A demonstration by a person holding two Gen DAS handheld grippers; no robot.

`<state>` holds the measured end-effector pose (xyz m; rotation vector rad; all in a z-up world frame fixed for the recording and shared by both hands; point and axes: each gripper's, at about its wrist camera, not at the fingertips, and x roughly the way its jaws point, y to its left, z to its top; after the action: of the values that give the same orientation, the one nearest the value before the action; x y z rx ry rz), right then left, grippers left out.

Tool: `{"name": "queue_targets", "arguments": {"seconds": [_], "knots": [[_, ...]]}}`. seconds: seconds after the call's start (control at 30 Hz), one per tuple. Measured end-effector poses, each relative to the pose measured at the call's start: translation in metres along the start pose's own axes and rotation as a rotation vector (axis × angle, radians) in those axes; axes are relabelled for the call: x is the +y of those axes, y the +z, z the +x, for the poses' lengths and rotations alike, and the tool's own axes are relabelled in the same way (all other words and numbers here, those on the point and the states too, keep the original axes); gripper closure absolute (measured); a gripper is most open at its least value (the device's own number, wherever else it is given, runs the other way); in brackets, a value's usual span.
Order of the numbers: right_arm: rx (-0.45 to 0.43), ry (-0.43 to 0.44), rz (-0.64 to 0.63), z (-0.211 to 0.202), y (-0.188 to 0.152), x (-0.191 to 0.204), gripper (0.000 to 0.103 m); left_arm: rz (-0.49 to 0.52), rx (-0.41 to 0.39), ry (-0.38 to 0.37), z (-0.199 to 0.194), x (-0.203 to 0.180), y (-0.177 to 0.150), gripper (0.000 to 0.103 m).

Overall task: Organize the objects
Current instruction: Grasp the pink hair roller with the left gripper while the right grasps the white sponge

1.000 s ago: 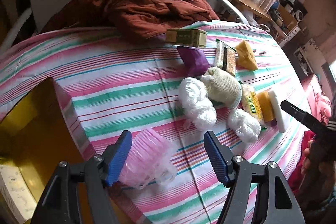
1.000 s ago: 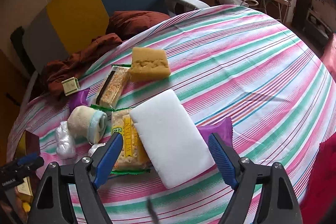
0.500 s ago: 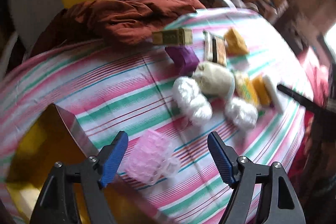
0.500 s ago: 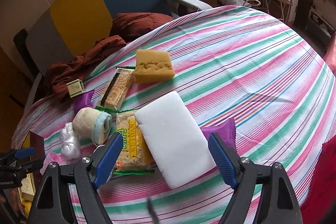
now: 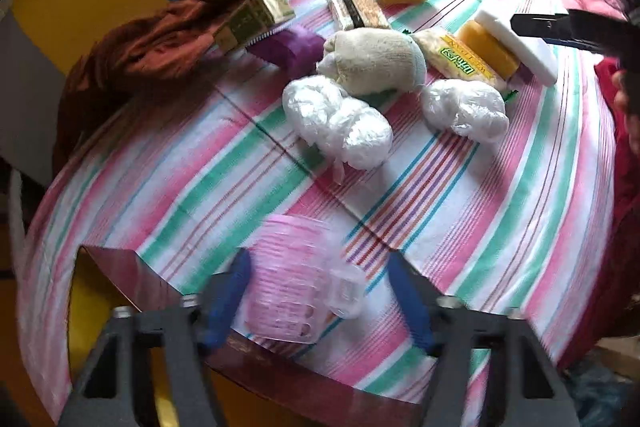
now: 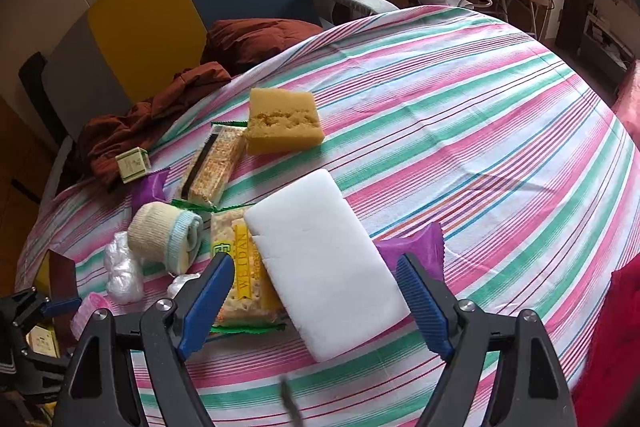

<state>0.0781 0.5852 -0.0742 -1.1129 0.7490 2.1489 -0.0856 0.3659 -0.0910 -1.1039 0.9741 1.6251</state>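
A ridged, see-through pink plastic piece [image 5: 296, 279] lies on the striped tablecloth [image 5: 480, 227] beside an open dark red box [image 5: 288, 363] with a yellow inside. My left gripper [image 5: 318, 291] straddles the pink piece, its jaws closing. The left pad sits at its side, and a gap shows at the right pad. In the right wrist view my right gripper [image 6: 314, 267] hovers open over a white foam block [image 6: 324, 275], which rests partly on a cracker packet [image 6: 244, 287].
Beyond lie two white plastic bundles [image 5: 336, 119], a rolled sock [image 5: 372, 63], a second cracker packet [image 6: 214, 167], a yellow sponge [image 6: 284, 123], purple packets [image 6: 416, 251] and a small gold box [image 6: 134, 163]. A rust-red jacket [image 5: 160, 39] drapes over the far table edge by a chair.
The left gripper has rolled and come down closer to the pink piece, and its jaws have narrowed around it. The right gripper has stayed where it was.
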Motion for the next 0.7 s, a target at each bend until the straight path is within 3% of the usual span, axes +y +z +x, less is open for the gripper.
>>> {"name": "queue_targets", "arguments": {"seconds": [0.07, 0.1, 0.13, 0.3, 0.43, 0.57, 0.7], "knots": [[0.007, -0.018, -0.019, 0.004, 0.000, 0.002, 0.021, -0.014, -0.023, -0.030, -0.004, 0.002, -0.002, 0.048], [0.021, -0.028, -0.021, 0.007, -0.001, 0.001, 0.027, -0.012, -0.035, -0.031, -0.005, 0.001, -0.003, 0.048], [0.035, -0.032, -0.019, 0.010, -0.002, 0.000, 0.039, -0.002, -0.045, -0.019, -0.005, -0.001, -0.006, 0.048], [0.014, 0.005, 0.009, 0.005, -0.002, -0.005, 0.042, -0.002, -0.093, -0.033, -0.013, -0.009, -0.016, 0.048], [-0.045, 0.047, 0.039, -0.008, 0.000, -0.009, 0.043, -0.093, -0.161, -0.081, -0.032, -0.012, -0.022, 0.048], [-0.110, 0.190, 0.081, -0.024, 0.002, -0.015, 0.043, -0.183, -0.238, -0.115, -0.054, -0.016, -0.024, 0.048], [-0.110, 0.311, 0.045, -0.029, 0.001, -0.005, 0.042, -0.312, -0.312, -0.150, -0.080, -0.004, -0.042, 0.048]]}}
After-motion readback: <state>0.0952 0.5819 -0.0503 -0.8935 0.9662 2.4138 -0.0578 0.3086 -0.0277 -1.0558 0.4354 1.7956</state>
